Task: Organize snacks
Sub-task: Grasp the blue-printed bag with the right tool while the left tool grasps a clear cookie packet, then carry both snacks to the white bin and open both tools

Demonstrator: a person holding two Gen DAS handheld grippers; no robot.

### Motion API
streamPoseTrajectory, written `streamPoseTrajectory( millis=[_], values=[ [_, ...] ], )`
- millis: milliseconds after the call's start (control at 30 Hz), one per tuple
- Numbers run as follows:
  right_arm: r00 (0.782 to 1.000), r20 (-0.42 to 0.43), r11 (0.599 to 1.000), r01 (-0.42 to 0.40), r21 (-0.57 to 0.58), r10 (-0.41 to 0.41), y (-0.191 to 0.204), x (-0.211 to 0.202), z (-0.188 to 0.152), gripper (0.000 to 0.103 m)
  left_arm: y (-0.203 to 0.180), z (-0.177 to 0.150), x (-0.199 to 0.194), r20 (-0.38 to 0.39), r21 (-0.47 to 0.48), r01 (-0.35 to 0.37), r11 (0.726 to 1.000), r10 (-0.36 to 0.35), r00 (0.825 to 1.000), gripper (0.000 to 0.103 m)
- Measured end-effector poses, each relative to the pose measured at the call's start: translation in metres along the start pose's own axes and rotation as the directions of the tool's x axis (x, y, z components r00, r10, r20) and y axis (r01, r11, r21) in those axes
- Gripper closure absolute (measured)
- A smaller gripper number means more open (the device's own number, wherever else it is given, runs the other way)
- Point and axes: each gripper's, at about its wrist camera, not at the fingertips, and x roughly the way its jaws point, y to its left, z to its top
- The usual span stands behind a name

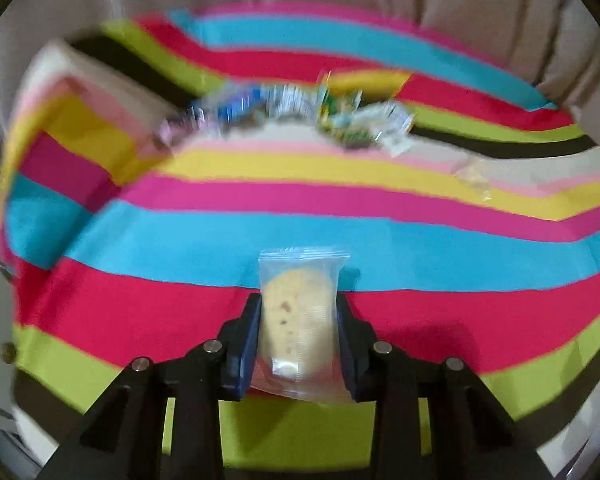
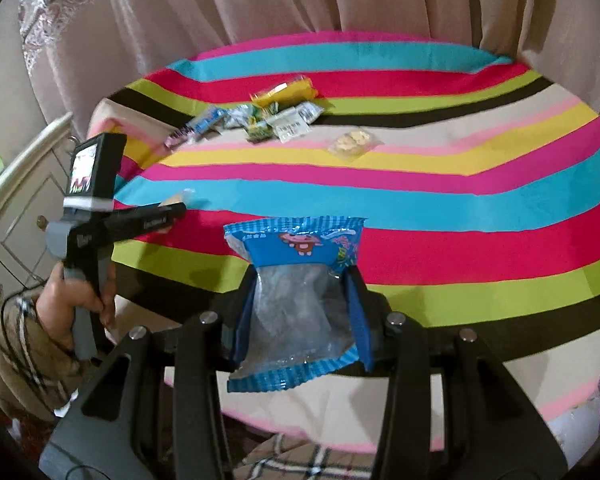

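Left gripper (image 1: 299, 322) clamped on clear cookie packet (image 1: 300, 316); right gripper (image 2: 302, 312) clamped on blue snack bag (image 2: 296, 280), above striped table (image 2: 460, 216).

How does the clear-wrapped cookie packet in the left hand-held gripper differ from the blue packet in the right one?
The clear plastic packet is transparent throughout, showing one pale round cookie; the blue cartoon-printed packet is blue at its top and bottom edges, clear in the middle. The cookie packet is narrow and plump; the blue packet looks wider and crinkled, its contents unclear. Both are sealed and clamped upright, one by the left hand-held gripper, one by the right hand-held gripper, above the striped tablecloth.
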Motion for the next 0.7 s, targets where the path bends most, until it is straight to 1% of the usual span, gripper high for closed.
streamPoseTrajectory(
  millis=[67, 133, 167, 233, 300, 333, 467, 533, 567, 700],
  values=[
    [0.999, 0.046, 1.0, 0.001, 0.007, -0.001, 0.008, -0.018, -0.001, 0.057, -0.005, -0.001, -0.032, 0.064, 0.012, 0.019, 1.0, -0.019, 0.998, 0.068],
    [0.995, 0.095, 1.0, 0.002, -0.001, -0.002, 0.019, -0.037, 0.0, 0.057, -0.011, -0.001, -0.07, 0.15, 0.045, 0.02, 0.999, -0.027, 0.988, 0.068],
    [0.992, 0.124, 1.0, 0.006, -0.006, -0.005, 0.024, -0.048, 0.001, 0.057, -0.014, -0.001, -0.09, 0.19, 0.055, 0.023, 0.998, -0.033, 0.981, 0.068],
    [0.985, 0.175, 1.0, 0.012, -0.015, -0.009, 0.033, -0.067, 0.003, 0.057, -0.017, -0.002, -0.128, 0.272, 0.069, 0.034, 0.997, -0.051, 0.961, 0.067],
    [0.97, 0.244, 1.0, 0.022, -0.023, -0.016, 0.043, -0.094, 0.005, 0.057, -0.018, -0.001, -0.163, 0.342, 0.082, 0.044, 0.996, -0.069, 0.937, 0.067],
    [0.96, 0.279, 0.999, 0.029, -0.026, -0.02, 0.047, -0.107, 0.006, 0.057, -0.02, 0.0, -0.175, 0.364, 0.086, 0.053, 0.995, -0.081, 0.928, 0.067],
    [0.913, 0.405, 0.998, 0.051, -0.027, -0.035, 0.06, -0.159, 0.011, 0.057, -0.021, -0.002, -0.229, 0.462, 0.106, 0.071, 0.992, -0.112, 0.88, 0.067],
    [0.895, 0.445, 0.998, 0.056, -0.032, -0.036, 0.066, -0.179, 0.011, 0.057, -0.021, -0.004, -0.252, 0.501, 0.111, 0.087, 0.99, -0.132, 0.855, 0.067],
    [0.881, 0.472, 0.997, 0.064, -0.034, -0.041, 0.069, -0.191, 0.01, 0.057, -0.021, -0.005, -0.266, 0.527, 0.116, 0.089, 0.989, -0.137, 0.839, 0.067],
    [0.846, 0.532, 0.996, 0.076, -0.043, -0.041, 0.075, -0.22, 0.005, 0.057, -0.023, -0.01, -0.304, 0.605, 0.132, 0.071, 0.989, -0.137, 0.784, 0.067]
  ],
)
